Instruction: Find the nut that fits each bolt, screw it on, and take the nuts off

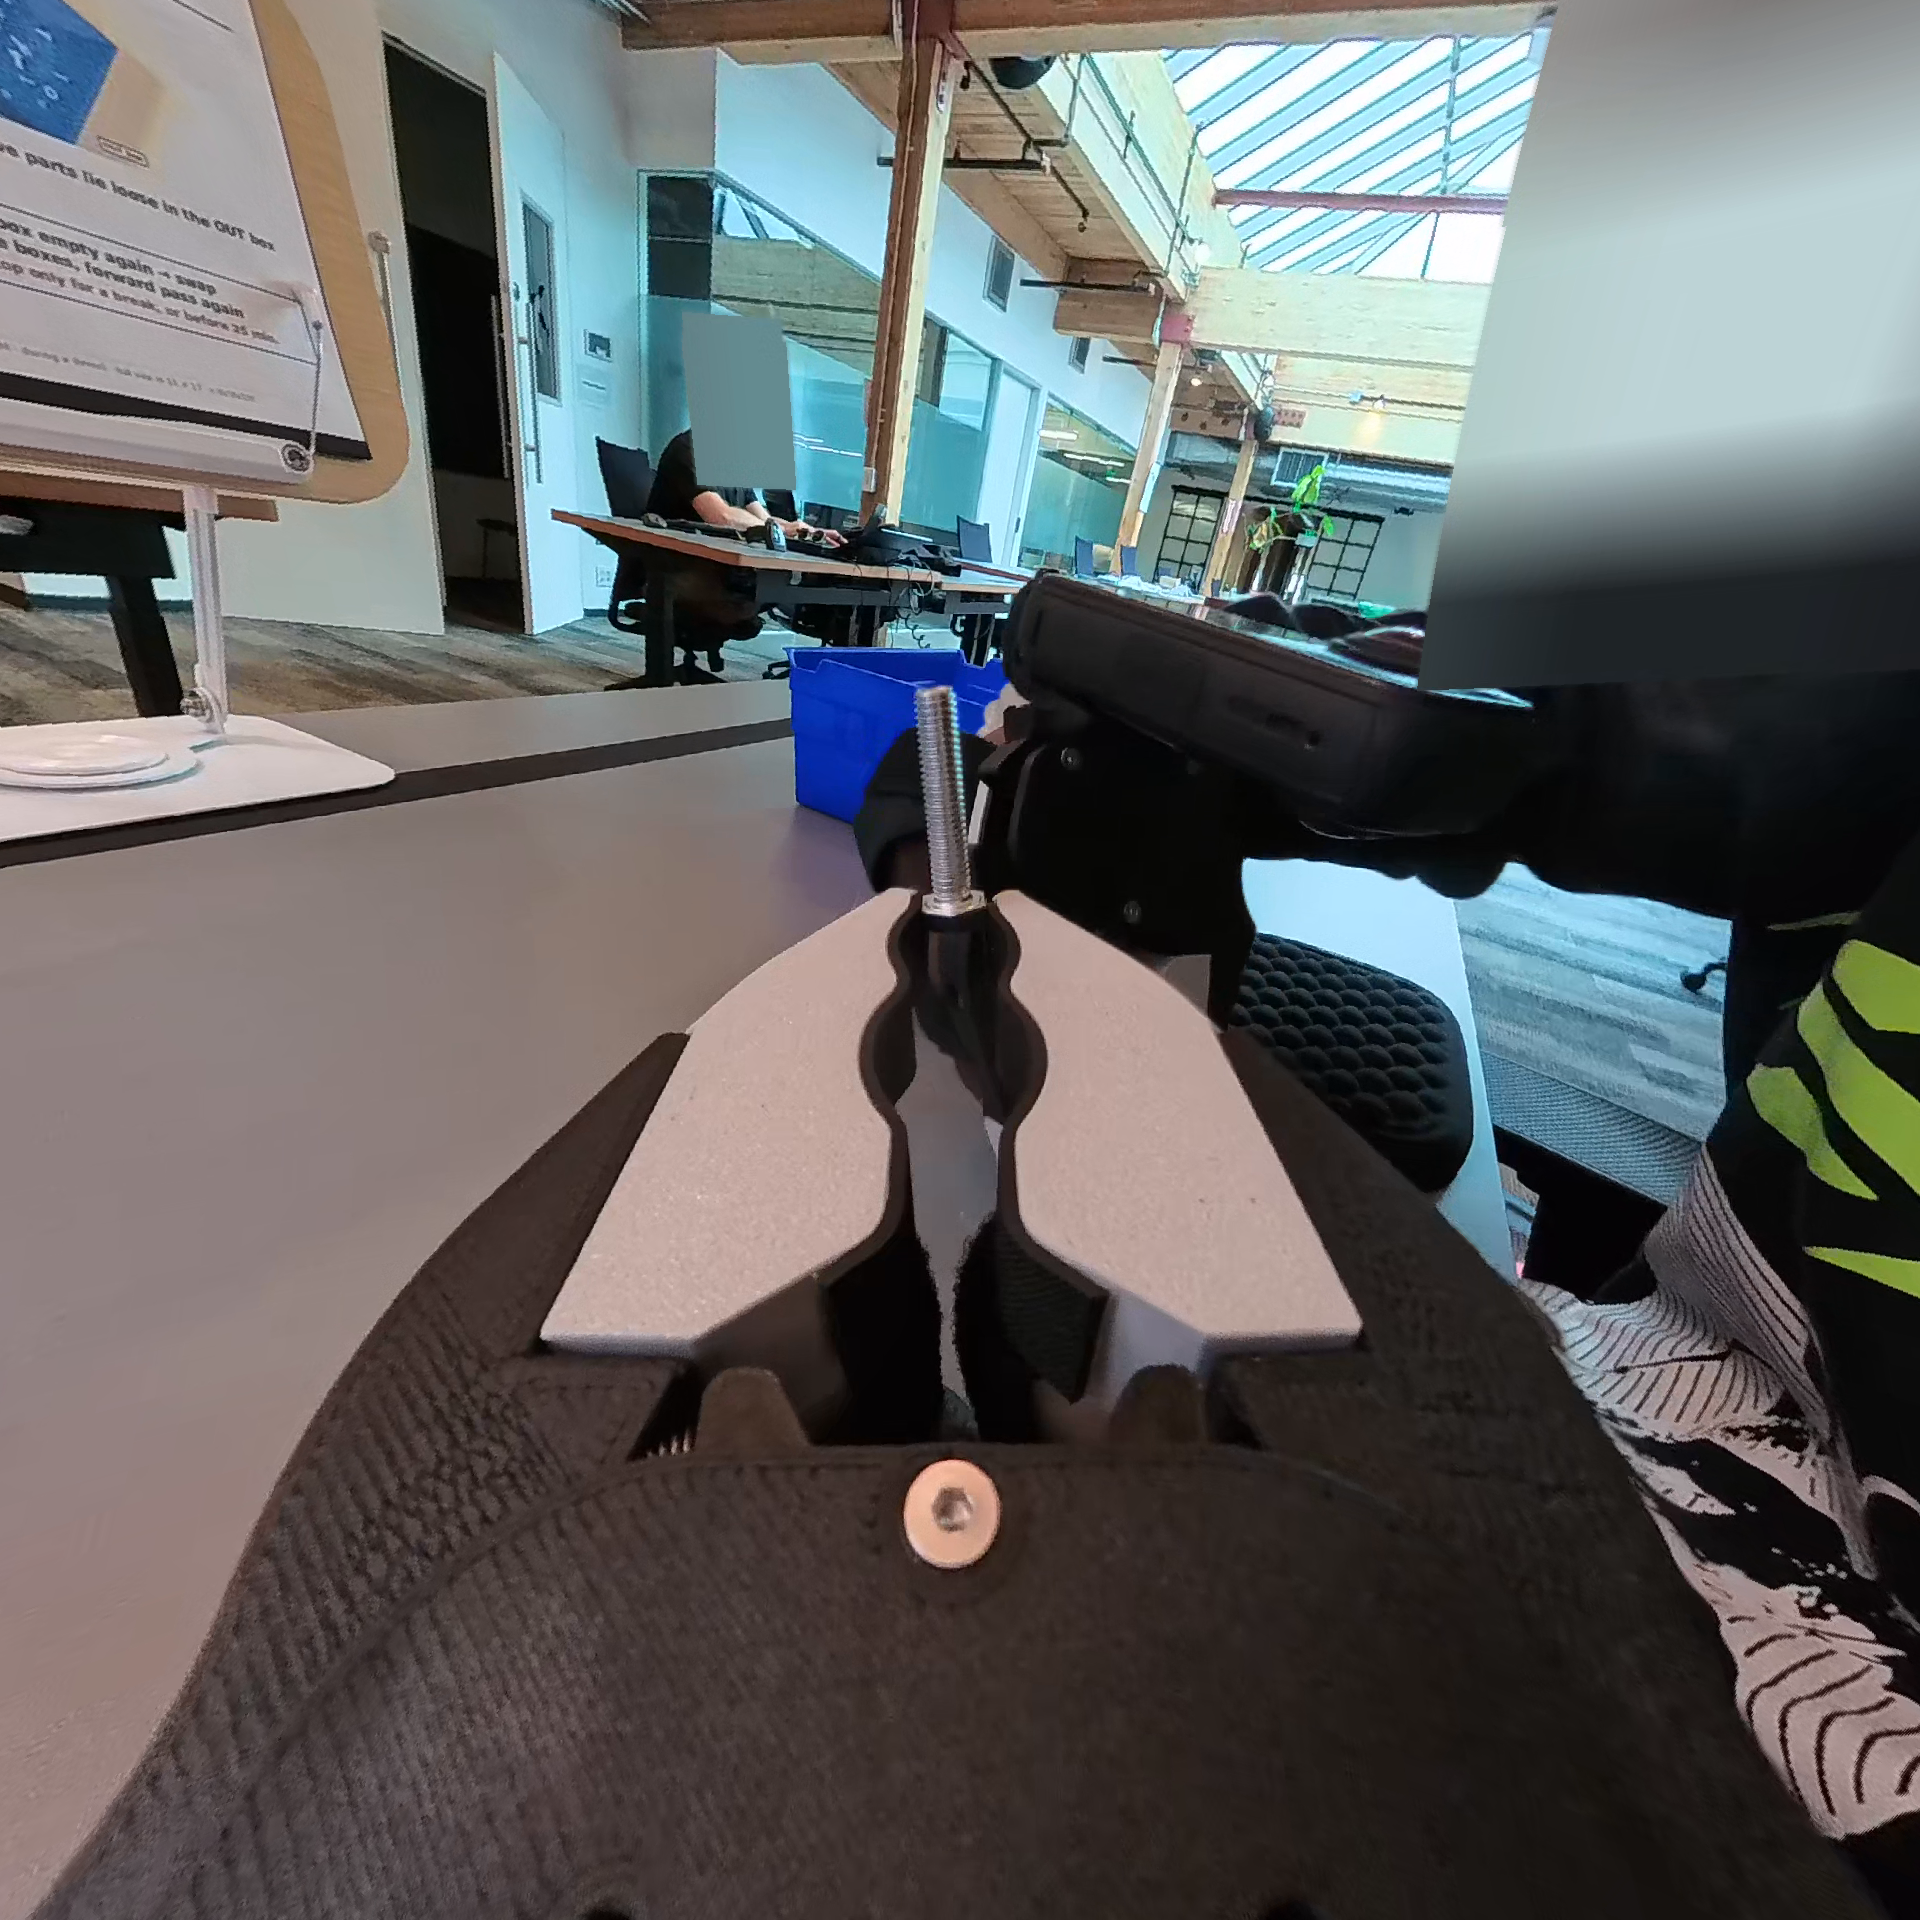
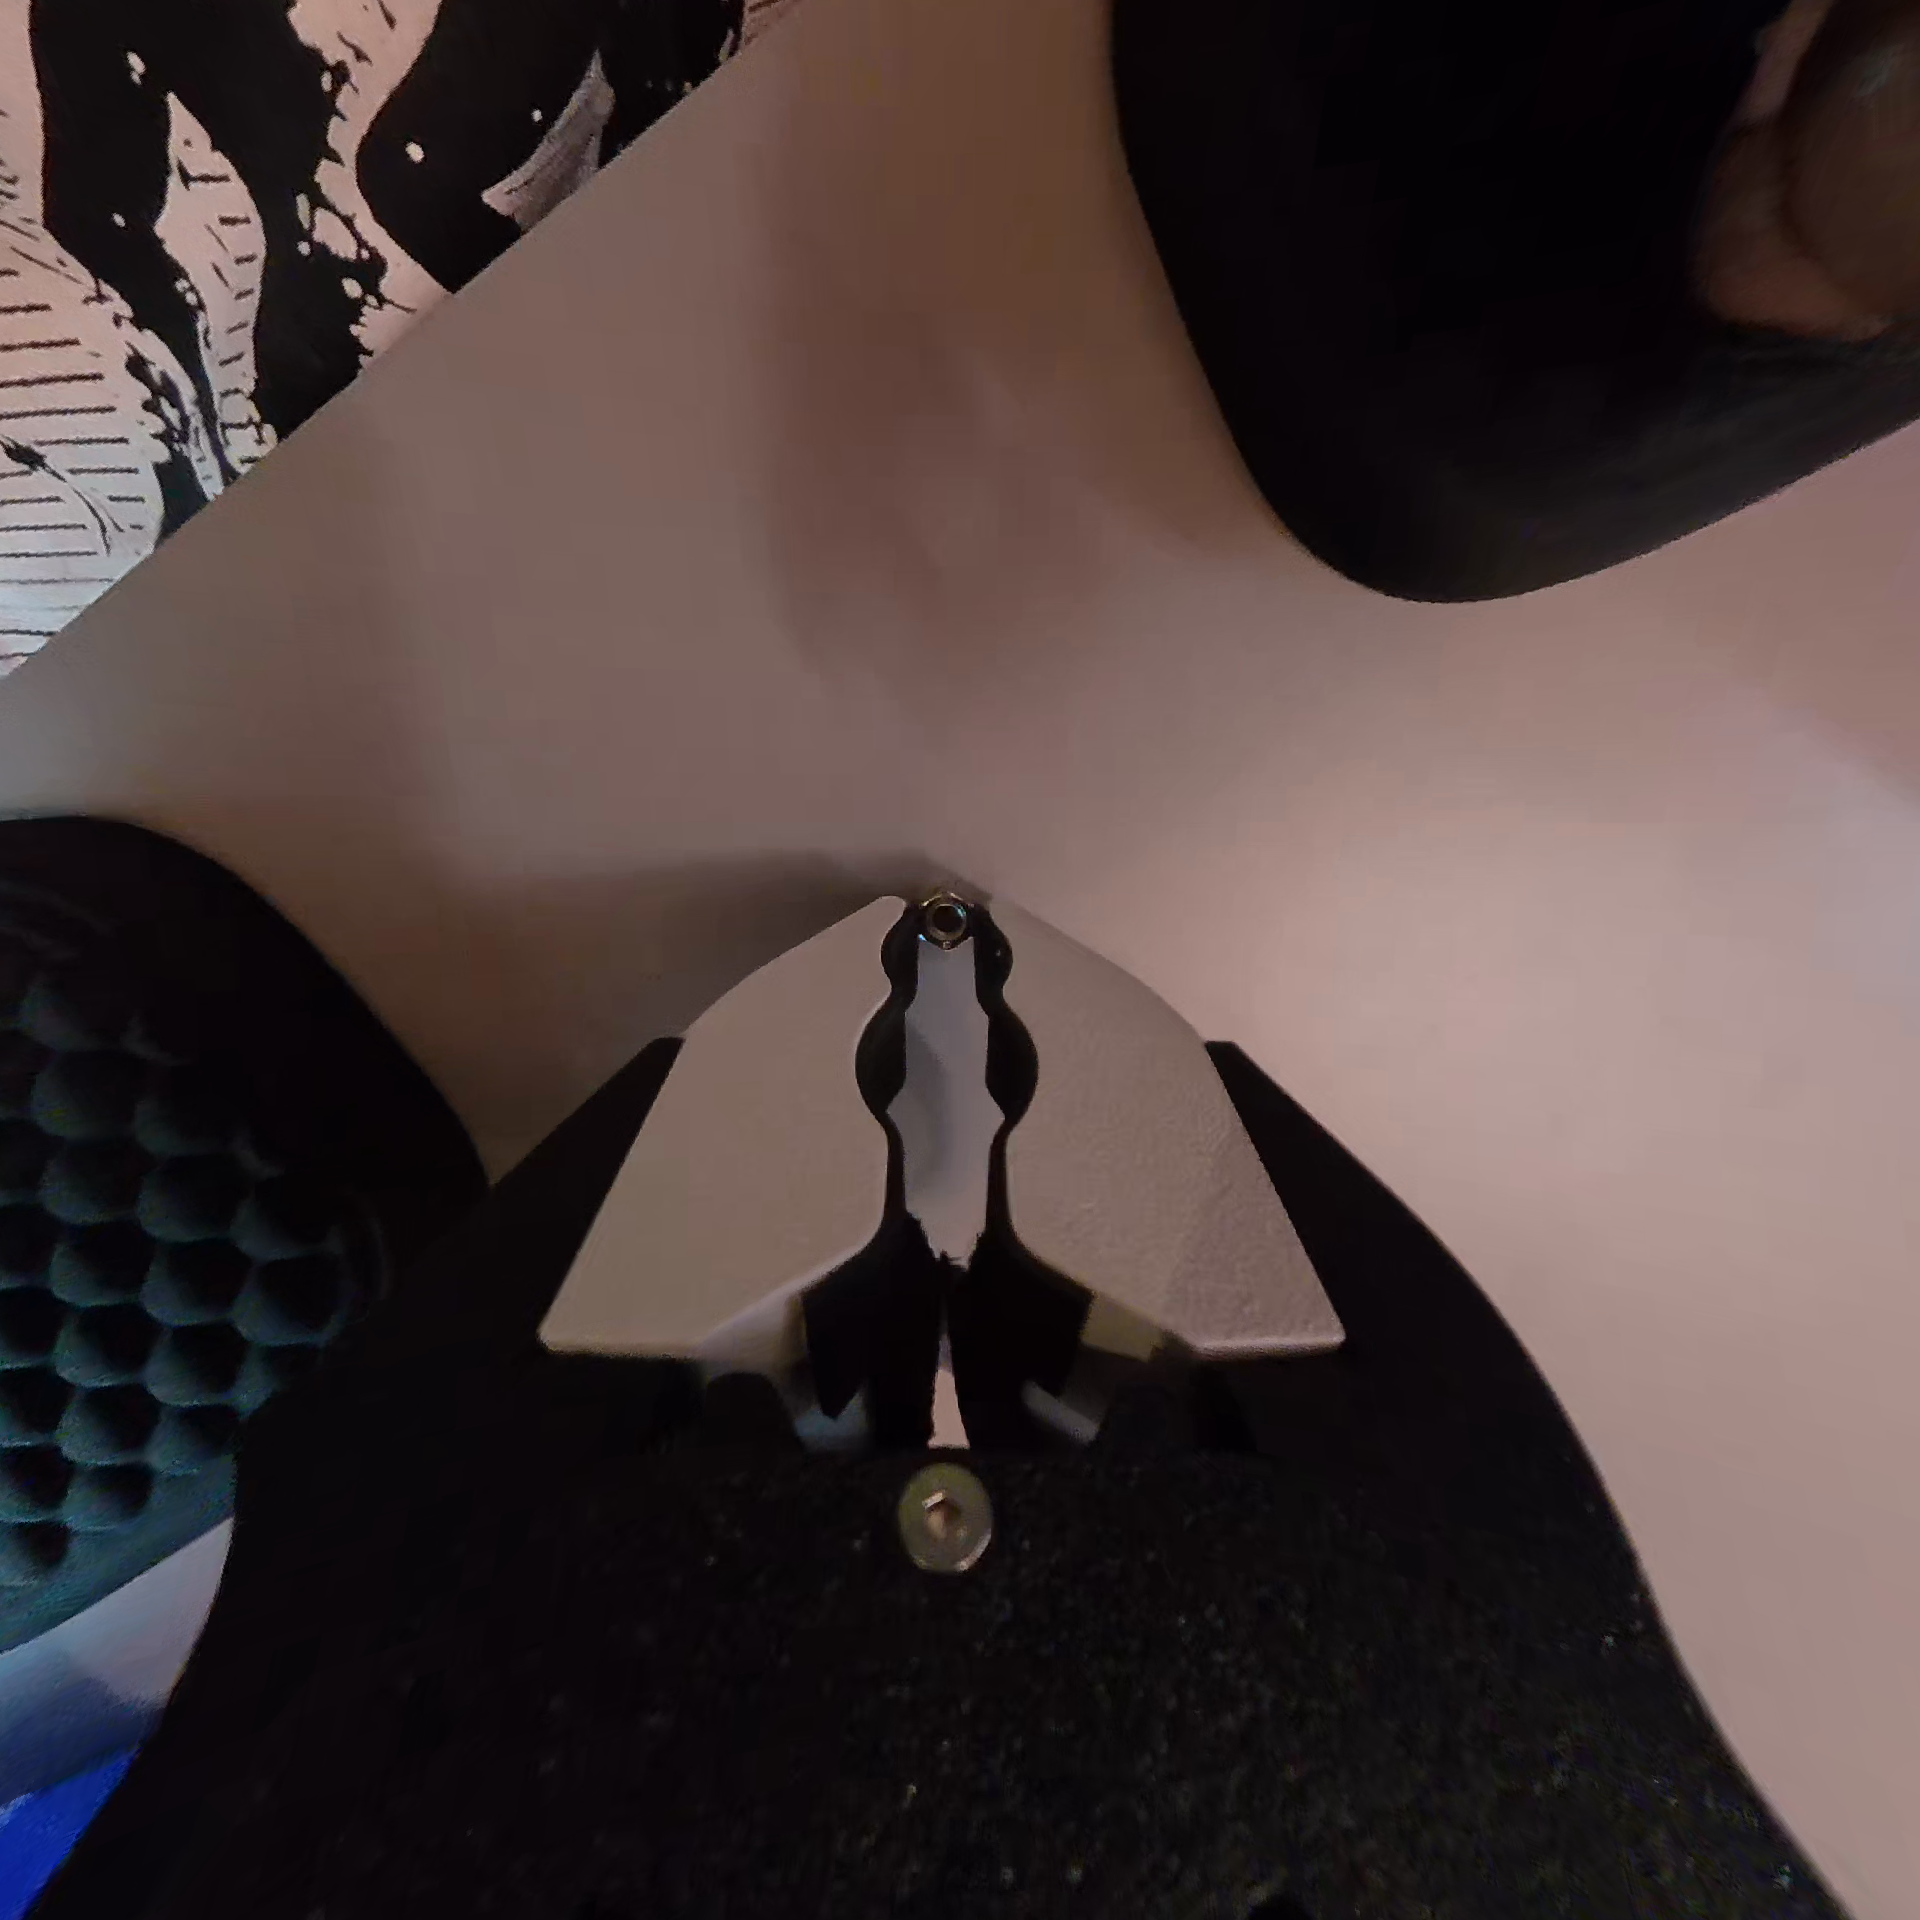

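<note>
Bolt (image 1: 943,800) first: I see it standing upright, thread up, its hex head pinched at the very tips of my left gripper (image 1: 948,912), above the grey table (image 1: 364,997). Behind the bolt sits a blue bin (image 1: 847,727) on the same table; off to the bolt's left stands a white stand (image 1: 197,758) carrying an instruction sheet (image 1: 145,229). Past the bolt the room opens into an office with timber beams, a skylight and a person seated at a far desk (image 1: 727,551).

My left view alone gives me the room and, just right of the bolt, the black body of the right gripper in a gloved hand (image 1: 1621,800). My right view faces down at a pale surface (image 2: 1039,675) and shows what the other cannot — a small silver nut (image 2: 943,921), hole toward the camera, clamped between the right gripper's (image 2: 943,925) tips. A black honeycomb cushion (image 2: 156,1195) lies to the nut's left.

Both pairs of fingers are closed onto their parts — left on the bolt head, right on the nut.
</note>
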A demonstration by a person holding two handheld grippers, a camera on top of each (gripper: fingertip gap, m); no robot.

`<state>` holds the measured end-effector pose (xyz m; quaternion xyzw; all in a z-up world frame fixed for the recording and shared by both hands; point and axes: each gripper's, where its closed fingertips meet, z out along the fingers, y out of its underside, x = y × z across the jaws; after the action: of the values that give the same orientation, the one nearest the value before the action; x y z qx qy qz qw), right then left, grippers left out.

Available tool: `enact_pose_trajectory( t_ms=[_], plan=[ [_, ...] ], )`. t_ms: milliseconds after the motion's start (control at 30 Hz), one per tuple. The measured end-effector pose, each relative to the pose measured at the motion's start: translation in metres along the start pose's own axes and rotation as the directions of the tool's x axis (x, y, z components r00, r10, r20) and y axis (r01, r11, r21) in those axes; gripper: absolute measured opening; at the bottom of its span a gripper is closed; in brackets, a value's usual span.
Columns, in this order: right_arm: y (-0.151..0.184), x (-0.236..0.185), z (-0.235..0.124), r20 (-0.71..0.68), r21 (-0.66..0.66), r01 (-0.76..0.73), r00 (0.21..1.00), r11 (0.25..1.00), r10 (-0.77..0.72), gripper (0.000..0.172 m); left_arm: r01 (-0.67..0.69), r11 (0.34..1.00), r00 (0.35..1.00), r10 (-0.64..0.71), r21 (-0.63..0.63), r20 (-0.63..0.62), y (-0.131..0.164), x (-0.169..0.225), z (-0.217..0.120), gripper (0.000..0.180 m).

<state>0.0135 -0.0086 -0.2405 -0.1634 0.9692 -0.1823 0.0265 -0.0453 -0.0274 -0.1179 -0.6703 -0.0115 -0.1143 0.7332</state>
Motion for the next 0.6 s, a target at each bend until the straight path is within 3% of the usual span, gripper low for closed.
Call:
enact_pose_trajectory(
  t_ms=[33,167,300,367,467,600],
  plan=[
    [0.0,-0.001,-0.002,-0.003,0.007,-0.028,1.0,1.0,0.028,0.01,-0.008,1.0,1.0,0.008,-0.007,0.003,0.001,0.0,0.001,0.01],
    [-0.012,0.002,-0.036,-0.072,0.143,-0.258,0.96,0.956,0.27,0.01,-0.085,0.994,0.996,0.087,-0.065,0.031,0.007,0.003,0.005,0.01],
    [-0.014,0.004,-0.088,-0.132,0.238,-0.541,0.805,0.807,0.578,0.01,-0.212,0.957,0.968,0.234,-0.199,0.093,0.019,0.006,0.016,0.01],
    [-0.02,0.004,-0.114,-0.164,0.286,-0.595,0.742,0.752,0.65,0.01,-0.232,0.941,0.965,0.254,-0.247,0.063,0.026,0.017,0.025,0.01],
    [-0.044,-0.008,-0.144,-0.186,0.318,-0.5,0.8,0.806,0.57,0.01,-0.238,0.94,0.971,0.223,-0.244,-0.088,0.032,0.046,0.037,0.01],
    [-0.066,-0.027,-0.148,-0.209,0.166,-0.222,0.944,0.961,0.255,0.01,-0.255,0.937,0.925,0.164,-0.24,-0.343,0.042,0.079,0.038,0.01]
  ],
)
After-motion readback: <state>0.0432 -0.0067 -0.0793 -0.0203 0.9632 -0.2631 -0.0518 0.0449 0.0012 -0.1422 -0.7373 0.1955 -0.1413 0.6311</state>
